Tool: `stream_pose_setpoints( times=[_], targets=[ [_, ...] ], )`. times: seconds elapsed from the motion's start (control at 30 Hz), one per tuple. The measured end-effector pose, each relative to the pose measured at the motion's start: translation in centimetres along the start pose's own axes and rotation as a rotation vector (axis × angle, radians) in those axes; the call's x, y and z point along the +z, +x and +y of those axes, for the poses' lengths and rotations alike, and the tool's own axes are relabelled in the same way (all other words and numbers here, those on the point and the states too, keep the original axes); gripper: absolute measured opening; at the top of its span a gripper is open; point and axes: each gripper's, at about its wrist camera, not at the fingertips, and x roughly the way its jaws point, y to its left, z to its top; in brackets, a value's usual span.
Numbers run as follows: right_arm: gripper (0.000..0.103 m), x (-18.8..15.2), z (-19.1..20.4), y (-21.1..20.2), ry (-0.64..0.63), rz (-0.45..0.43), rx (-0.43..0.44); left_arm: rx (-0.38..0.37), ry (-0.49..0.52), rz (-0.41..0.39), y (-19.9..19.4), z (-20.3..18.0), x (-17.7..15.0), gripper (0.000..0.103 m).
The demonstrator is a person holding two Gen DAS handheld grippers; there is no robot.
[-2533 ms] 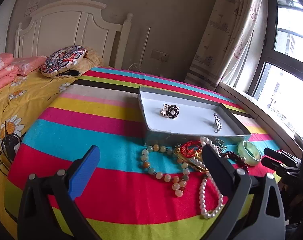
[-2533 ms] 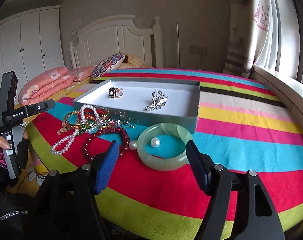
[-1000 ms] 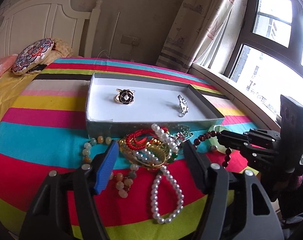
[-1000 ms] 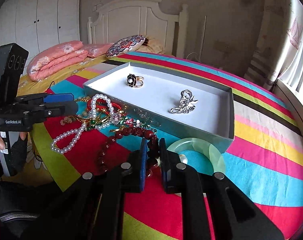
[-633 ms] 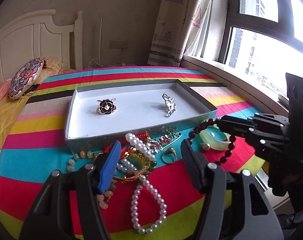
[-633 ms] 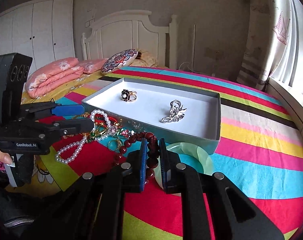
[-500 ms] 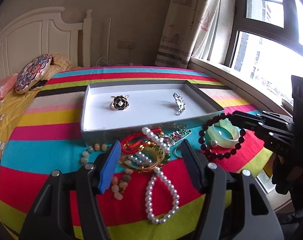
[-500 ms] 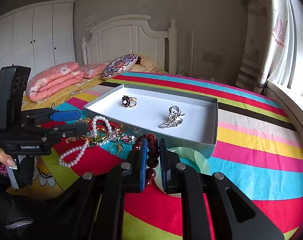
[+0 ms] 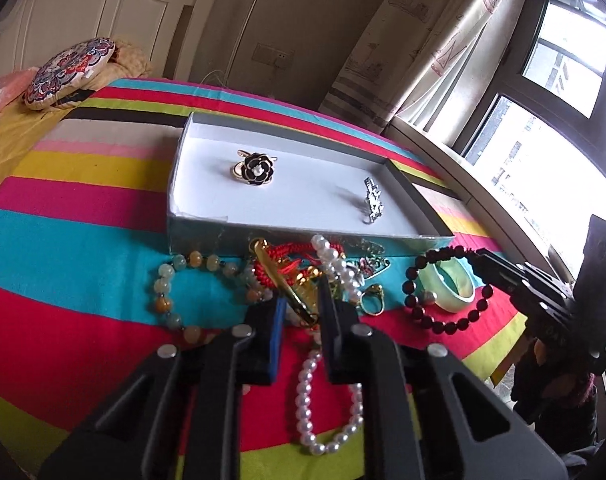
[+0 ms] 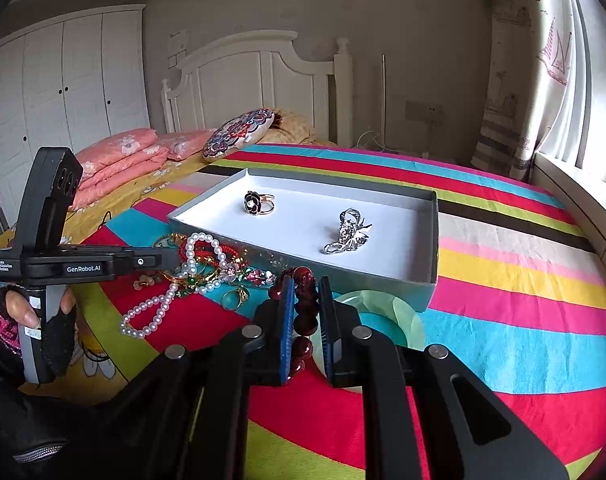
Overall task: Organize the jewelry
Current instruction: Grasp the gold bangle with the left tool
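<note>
Right gripper (image 10: pixel 305 300) clenched on dark red bead bracelet (image 10: pixel 303 320), lifted low-centre toward the tray (image 10: pixel 431 240); left gripper (image 9: pixel 301 312) closing on gold bangle (image 9: pixel 287 288) in the tangled pile below tray, presumably next for boxing.

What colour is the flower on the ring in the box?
Black, with a pale centre; clearest in the left wrist view.

"GenRobot.AI" stands in white letters on the black side of the left tongs (image 10: pixel 171 258), seen from the right wrist view. A smaller white label sits at the rear end of the same body; its lines are too small to read.
</note>
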Motion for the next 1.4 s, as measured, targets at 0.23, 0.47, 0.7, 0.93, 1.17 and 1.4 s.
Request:
stream_pose_setpoints(
  times=[0.23,0.47,0.7,0.93,1.17,1.4],
  targets=[
    [0.013,0.2,-0.7,-0.7,0.029,-0.032,0.002,0.023,0.171,-0.062,-2.1,-3.6,1.3,0.009],
    [0.013,0.2,-1.0,-1.0,0.039,-0.035,0.0,-0.034,0.197,-0.122,-4.0,-3.2,3.7,0.008],
    [0.011,0.4,-1.3,-1.4,0.056,-0.054,0.002,-0.053,0.15,-0.165,-5.9,-0.7,5.4,0.008],
    [0.011,0.4,-1.8,-0.7,0.056,-0.011,-0.004,-0.02,0.141,-0.143,-5.4,0.2,5.2,0.008],
    [0.013,0.0,-1.4,1.4,0.017,0.112,0.012,-0.012,0.185,-0.102,-3.8,-1.0,3.9,0.009],
    [0.065,-0.9,-2.0,2.2,0.055,0.138,0.05,-0.01,0.21,-0.102,-3.8,-1.6,3.7,0.009]
  ],
)
